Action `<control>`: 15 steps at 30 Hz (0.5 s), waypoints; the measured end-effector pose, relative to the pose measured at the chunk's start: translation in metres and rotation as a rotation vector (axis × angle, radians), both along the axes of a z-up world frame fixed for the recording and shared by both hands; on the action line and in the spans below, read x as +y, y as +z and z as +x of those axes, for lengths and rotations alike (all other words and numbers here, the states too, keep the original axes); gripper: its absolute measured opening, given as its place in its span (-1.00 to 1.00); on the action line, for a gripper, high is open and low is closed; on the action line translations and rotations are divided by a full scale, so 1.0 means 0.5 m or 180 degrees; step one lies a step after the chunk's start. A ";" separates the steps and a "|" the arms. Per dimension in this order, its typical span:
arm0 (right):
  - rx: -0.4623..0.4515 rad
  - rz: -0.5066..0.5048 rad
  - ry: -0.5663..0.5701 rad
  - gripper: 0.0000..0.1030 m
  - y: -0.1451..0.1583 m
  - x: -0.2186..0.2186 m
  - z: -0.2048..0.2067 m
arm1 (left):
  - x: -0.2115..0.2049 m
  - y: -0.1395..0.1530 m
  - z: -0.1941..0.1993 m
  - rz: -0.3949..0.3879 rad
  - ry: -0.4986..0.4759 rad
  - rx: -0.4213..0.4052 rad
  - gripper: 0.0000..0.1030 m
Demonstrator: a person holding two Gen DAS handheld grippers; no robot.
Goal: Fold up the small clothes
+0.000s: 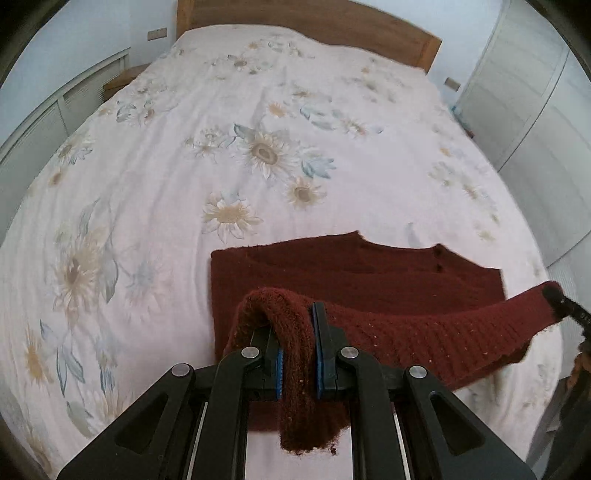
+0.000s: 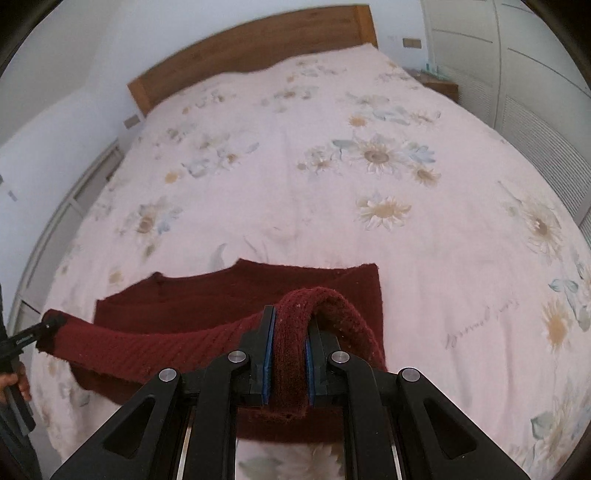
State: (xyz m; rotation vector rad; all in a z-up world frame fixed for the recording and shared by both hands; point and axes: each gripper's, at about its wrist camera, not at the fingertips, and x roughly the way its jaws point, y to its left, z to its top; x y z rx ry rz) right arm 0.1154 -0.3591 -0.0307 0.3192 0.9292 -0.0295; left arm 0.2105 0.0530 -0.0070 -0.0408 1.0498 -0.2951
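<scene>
Where the left wrist view looks down over the flowered bedspread (image 1: 155,155), the left gripper (image 1: 298,354) is closed on the near hem of a dark red knitted cardigan (image 1: 332,273), a thick roll of ribbed knit clamped between the blue pads (image 1: 318,369) and spilling over the left finger. The cardigan body lies flat on the bedspread near the foot of the bed, neckline and two buttons toward the wooden headboard (image 1: 306,26); the hem band stretches off to the right as a raised strip, its far end held by the right gripper (image 1: 567,308), only partly in view there. In the right wrist view the right gripper (image 2: 290,360) is likewise clamped on a bunched fold of the same hem, with knit draped over the right finger and a loose end hanging below the pads (image 2: 266,363). The hem runs left to the left gripper (image 2: 33,334), seen small at the frame edge with the person's hand (image 2: 16,384) behind it. Judgement: the cardigan is soft, light for its bulk, stretchy and sagging between the two holds; it should not slip on the pads but may distort if pulled apart. Best holds appear to be the two hem corners, kept level so the fold lands square on the body.
</scene>
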 end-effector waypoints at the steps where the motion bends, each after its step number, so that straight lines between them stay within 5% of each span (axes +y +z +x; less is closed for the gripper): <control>1: 0.0042 -0.0011 -0.0002 -0.74 -0.010 0.001 0.015 | -0.008 -0.016 0.012 0.0073 -0.0004 0.0011 -0.81; 9: 0.0446 -0.0053 -0.0089 -0.72 -0.123 0.007 0.088 | -0.034 -0.133 0.054 0.0465 0.0153 0.0073 -0.78; 15: 0.0518 -0.0104 -0.0121 -0.70 -0.157 0.015 0.101 | -0.048 -0.165 0.053 0.0794 0.0146 0.0106 -0.75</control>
